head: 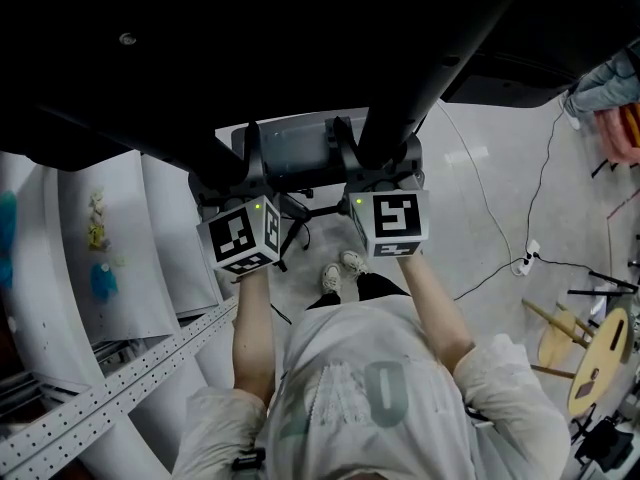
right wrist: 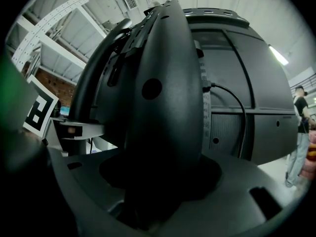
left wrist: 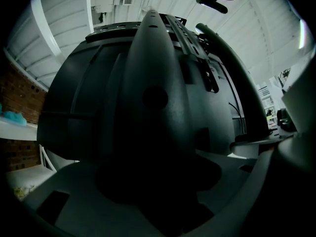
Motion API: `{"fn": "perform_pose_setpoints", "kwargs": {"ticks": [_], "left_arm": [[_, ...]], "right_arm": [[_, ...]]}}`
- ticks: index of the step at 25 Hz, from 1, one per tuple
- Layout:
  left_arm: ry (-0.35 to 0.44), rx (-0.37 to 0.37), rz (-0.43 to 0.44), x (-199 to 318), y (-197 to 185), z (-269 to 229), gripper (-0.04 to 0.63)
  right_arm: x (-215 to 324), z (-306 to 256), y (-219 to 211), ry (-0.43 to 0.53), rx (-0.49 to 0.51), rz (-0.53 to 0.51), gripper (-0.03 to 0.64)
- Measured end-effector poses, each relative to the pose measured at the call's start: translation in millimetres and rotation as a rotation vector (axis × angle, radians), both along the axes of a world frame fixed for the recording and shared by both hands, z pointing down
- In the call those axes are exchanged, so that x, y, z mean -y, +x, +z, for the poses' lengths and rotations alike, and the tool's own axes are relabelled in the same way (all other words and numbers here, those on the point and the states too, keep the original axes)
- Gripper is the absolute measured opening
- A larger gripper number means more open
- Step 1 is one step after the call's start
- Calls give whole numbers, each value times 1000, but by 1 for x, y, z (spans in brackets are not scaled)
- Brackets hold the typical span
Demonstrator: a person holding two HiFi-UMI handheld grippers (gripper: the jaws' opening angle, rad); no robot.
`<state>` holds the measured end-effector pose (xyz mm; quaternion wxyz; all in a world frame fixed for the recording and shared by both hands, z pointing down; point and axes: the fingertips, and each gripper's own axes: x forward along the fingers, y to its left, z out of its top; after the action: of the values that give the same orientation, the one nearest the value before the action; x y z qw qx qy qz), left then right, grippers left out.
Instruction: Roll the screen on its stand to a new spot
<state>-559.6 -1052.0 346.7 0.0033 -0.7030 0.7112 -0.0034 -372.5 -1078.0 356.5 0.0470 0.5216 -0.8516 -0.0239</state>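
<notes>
Looking at the back of the screen (right wrist: 247,98), upright on its stand (head: 292,154); standing directly behind the stand, feet (head: 331,278) just short of its base. Got left tongs (head: 222,190) at the stand's left post (left wrist: 157,127) and right tongs (head: 385,180) at its right post (right wrist: 159,127), both aimed level at the stand. Seeing each post dead centre in its own gripper view, so reading it as straddled. Reading both tongs as spread wide around the posts; too dark to confirm pads biting, so calling it not clamped yet. Makes sense as a setup: one grip per post, roughly matched height, for a square push with no twist and the load split across both arms. Leaving the thin inner bar (right wrist: 94,65) alone, probably too central to steer with. Guessing next step: pinch both posts, then push evenly. Flagging the cable (head: 543,173) and plug strip (head: 527,262) on the floor (head: 470,228) right of the stand; could snag a wheel if rolled that way. Can't see the far side of the stand, blocked by the screen.
</notes>
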Motion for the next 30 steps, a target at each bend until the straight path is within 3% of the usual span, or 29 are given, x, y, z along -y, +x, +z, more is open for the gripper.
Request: {"fn": "perform_pose_setpoints", "kwargs": {"ticks": [17,30], "left_arm": [[11,-12,-3,-40,11,-4,240],[23,-18,19,-149,37,-7,212]], "right_arm": [[-36,-6,11,26,11,-16,232],[-159,-13,36,97,84,-56,229]]}}
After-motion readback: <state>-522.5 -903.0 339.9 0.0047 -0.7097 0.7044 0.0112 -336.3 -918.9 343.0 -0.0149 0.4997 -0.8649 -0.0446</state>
